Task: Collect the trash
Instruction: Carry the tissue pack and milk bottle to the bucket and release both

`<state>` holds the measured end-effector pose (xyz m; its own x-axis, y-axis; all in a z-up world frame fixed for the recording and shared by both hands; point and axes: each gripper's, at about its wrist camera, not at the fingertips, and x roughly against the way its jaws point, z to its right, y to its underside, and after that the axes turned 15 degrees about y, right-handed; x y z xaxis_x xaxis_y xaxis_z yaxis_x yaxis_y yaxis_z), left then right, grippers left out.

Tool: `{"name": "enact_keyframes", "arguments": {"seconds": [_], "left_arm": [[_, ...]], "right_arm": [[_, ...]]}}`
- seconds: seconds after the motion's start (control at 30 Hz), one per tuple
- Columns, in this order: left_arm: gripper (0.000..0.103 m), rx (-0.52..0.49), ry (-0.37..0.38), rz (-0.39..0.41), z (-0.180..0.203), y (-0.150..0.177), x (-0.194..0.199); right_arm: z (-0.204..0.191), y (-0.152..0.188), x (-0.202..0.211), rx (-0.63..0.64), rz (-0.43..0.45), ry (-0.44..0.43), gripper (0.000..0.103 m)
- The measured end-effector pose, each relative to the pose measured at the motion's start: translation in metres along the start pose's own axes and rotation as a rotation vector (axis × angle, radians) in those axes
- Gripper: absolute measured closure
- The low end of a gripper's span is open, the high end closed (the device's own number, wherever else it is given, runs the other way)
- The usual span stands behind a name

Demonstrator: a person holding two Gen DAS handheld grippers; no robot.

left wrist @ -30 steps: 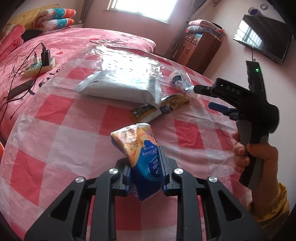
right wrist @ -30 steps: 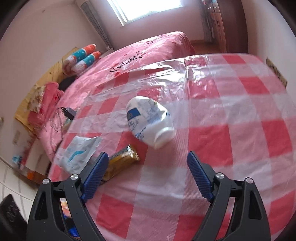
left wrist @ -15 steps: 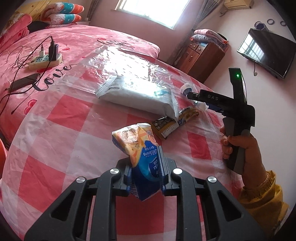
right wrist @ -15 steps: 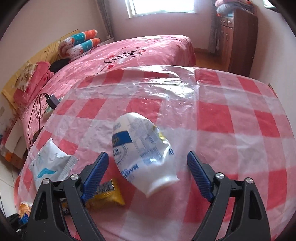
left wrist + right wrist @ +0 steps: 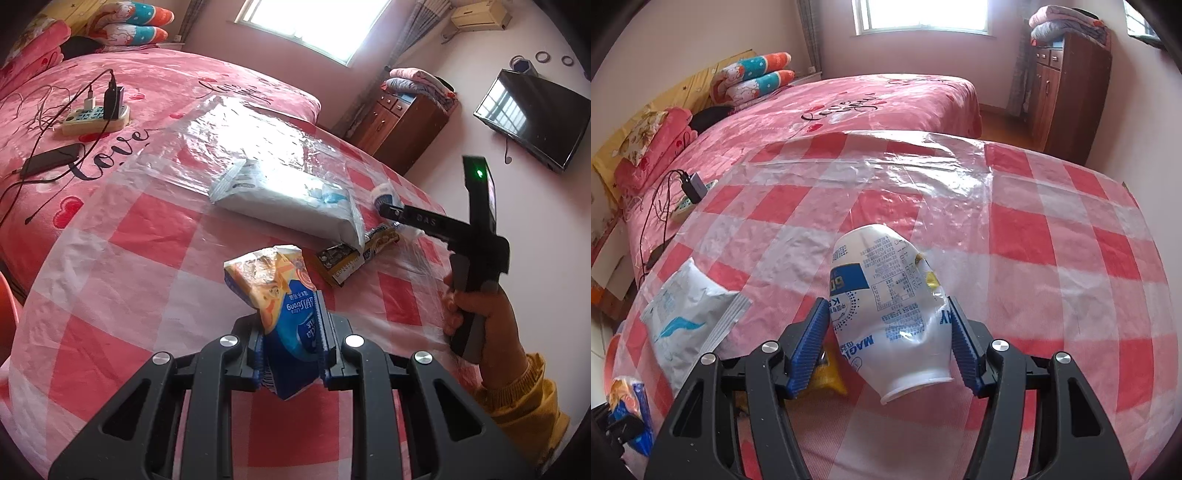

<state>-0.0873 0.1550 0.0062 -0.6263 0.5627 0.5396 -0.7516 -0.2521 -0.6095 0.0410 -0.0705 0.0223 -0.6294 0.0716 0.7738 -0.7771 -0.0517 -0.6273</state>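
While closing in on the white bottle (image 5: 890, 317), right gripper (image 5: 888, 343) jaws about half open, just been narrowing, blue pads (image 5: 809, 347) flanking the bottle's body; touching or not, can't tell, looks like a sliver of gap both sides. Bottle lying on its side on the checked tablecloth (image 5: 1071, 258), neck toward the camera. Left gripper (image 5: 290, 339) clamped tight on a blue-orange snack wrapper (image 5: 280, 291), held up off the cloth.

Risks imo: bottle dented and slick, round too, so could squirt out fwd or roll if pads bite off-centre. Thin plastic sheet (image 5: 923, 177) under it might bunch up w/ the pinch. Yellow wrapper (image 5: 354, 254) sits just beside the left pad, could get snagged along. Left wrapper gripped low, floppy top, prob fine.

Count: 1 bottle, 1 held snack wrapper, 1 yellow wrapper, 1 white-grey pouch (image 5: 291, 203). So 4 bits of trash, 2 grippers. No bin in view.
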Motion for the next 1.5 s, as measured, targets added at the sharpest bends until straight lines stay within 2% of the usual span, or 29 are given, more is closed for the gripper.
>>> {"name": "enact_keyframes", "arguments": {"seconds": [0.43,0.73,0.93,1.17,1.3,1.5], "left_arm": [[0.080,0.028,-0.007,0.044,-0.017,0.001,0.027],[0.080,0.053,-0.012,0.089,-0.032,0.007,0.059],[0.080,0.079,-0.035,0.135,-0.050,0.009,0.086],[0.080,0.127,-0.089,0.201,-0.081,0.017,0.128],[0.080,0.167,-0.140,0.243,-0.106,0.025,0.159],[0.080,0.242,-0.223,0.291,-0.147,0.039,0.198]], "right_arm": [[-0.008,0.035,0.056,-0.041,0.047,-0.044,0.039],[-0.051,0.053,0.096,0.001,0.028,-0.200,0.039],[-0.097,0.059,0.114,0.063,0.002,-0.310,0.039],[-0.171,0.067,0.135,0.177,-0.027,-0.438,0.039],[-0.219,0.072,0.147,0.250,-0.049,-0.530,0.039],[-0.291,0.086,0.165,0.370,-0.064,-0.616,0.039]]}}
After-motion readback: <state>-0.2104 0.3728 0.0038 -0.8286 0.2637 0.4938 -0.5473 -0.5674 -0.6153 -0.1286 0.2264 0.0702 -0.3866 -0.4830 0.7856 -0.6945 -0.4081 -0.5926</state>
